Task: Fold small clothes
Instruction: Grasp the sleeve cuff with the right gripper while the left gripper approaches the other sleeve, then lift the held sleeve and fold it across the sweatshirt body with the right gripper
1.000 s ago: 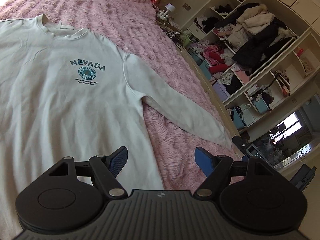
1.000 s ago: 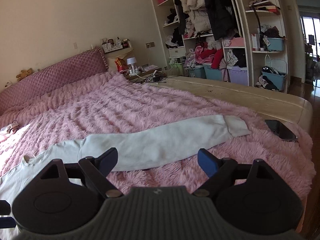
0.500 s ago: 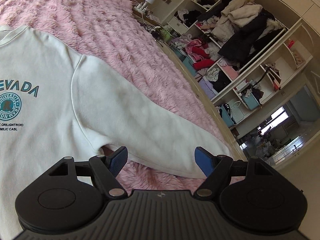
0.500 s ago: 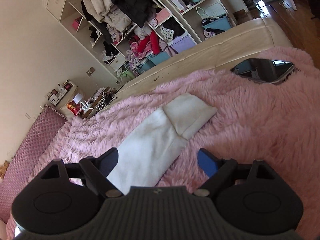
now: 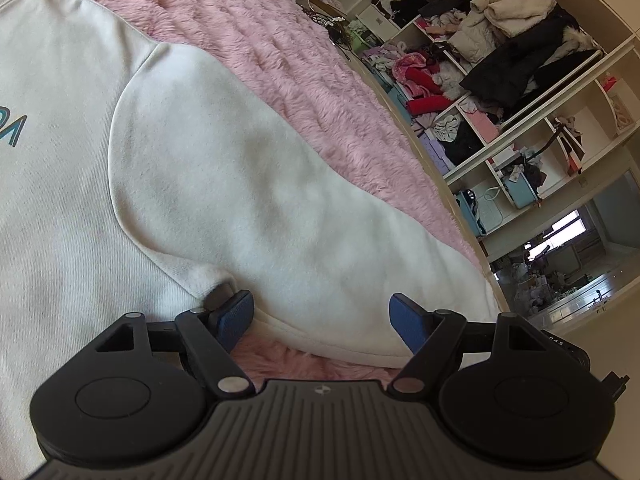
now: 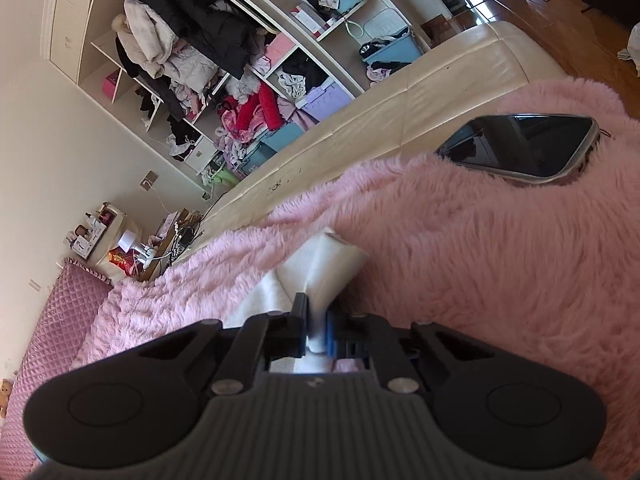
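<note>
A white sweatshirt [image 5: 80, 168] with teal lettering lies flat on a pink fluffy blanket [image 5: 304, 80]. Its sleeve [image 5: 280, 216] stretches toward the bed's edge. My left gripper [image 5: 322, 318] is open, low over the sleeve's lower edge near the armpit, one blue pad at the armpit fold, the sleeve's hem between the jaws. In the right wrist view my right gripper [image 6: 318, 326] is shut on the sleeve's cuff [image 6: 332, 264], which bunches up between the pads above the blanket [image 6: 480, 280].
A dark phone [image 6: 520, 148] lies on the blanket near the bed's corner, right of the cuff. The beige bed frame [image 6: 400, 96] runs behind it. Open shelves stuffed with clothes [image 5: 500, 60] stand past the bed. A pink quilted headboard [image 6: 52, 320] is at the left.
My left gripper moved down and closer to the sleeve by the armpit. My right gripper closed in on the cuff and shut on it; it was open before.
</note>
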A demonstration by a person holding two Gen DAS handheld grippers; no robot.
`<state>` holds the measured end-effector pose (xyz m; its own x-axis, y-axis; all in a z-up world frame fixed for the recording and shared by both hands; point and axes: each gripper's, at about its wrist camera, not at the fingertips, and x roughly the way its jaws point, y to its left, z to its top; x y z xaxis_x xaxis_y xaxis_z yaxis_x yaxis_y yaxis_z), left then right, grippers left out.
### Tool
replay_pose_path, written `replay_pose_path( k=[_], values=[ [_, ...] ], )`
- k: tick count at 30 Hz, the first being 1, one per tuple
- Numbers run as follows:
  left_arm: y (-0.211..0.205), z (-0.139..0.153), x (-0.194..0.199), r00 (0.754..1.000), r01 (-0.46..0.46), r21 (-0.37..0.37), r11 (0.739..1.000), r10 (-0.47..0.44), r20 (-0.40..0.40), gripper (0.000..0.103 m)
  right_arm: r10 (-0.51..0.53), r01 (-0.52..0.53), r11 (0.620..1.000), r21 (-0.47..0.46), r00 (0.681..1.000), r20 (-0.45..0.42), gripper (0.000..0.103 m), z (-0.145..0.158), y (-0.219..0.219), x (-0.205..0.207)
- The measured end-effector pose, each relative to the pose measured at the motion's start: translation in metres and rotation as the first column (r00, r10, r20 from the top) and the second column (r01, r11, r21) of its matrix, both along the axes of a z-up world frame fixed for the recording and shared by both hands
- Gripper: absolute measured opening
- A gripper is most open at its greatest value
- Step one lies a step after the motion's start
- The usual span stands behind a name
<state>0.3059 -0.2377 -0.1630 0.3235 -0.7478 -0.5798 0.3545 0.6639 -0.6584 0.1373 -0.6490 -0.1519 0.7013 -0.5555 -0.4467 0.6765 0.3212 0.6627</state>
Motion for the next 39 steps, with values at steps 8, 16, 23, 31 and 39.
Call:
replay_pose_path(
  k=[8, 16, 23, 31, 39],
  values=[
    [0.036, 0.024, -0.008, 0.999, -0.035, -0.006, 0.999, 0.035, -0.002, 0.089, 0.072, -0.068, 0.994, -0.082, 0.996, 0.048, 0.003, 0.047, 0.022, 0.009],
    [0.138, 0.047, -0.049, 0.982, -0.186, -0.039, 0.982, 0.187, 0.034, 0.089, 0.269, -0.240, 0.953, -0.184, 0.950, 0.157, 0.003, 0.118, 0.114, 0.047],
    [0.242, 0.053, -0.095, 0.934, -0.356, -0.048, 0.933, 0.357, 0.022, 0.089, 0.504, -0.457, 0.856, -0.241, 0.841, 0.196, 0.003, 0.156, 0.250, 0.102],
    [0.330, 0.040, -0.132, 0.848, -0.529, -0.057, 0.847, 0.529, -0.020, 0.089, 0.749, -0.702, 0.661, -0.266, 0.642, 0.166, 0.003, 0.152, 0.425, 0.148],
    [0.395, 0.020, -0.153, 0.736, -0.677, -0.064, 0.733, 0.674, -0.064, 0.089, 0.889, -0.870, 0.458, -0.186, 0.443, 0.115, 0.003, 0.081, 0.562, 0.169]
  ],
)
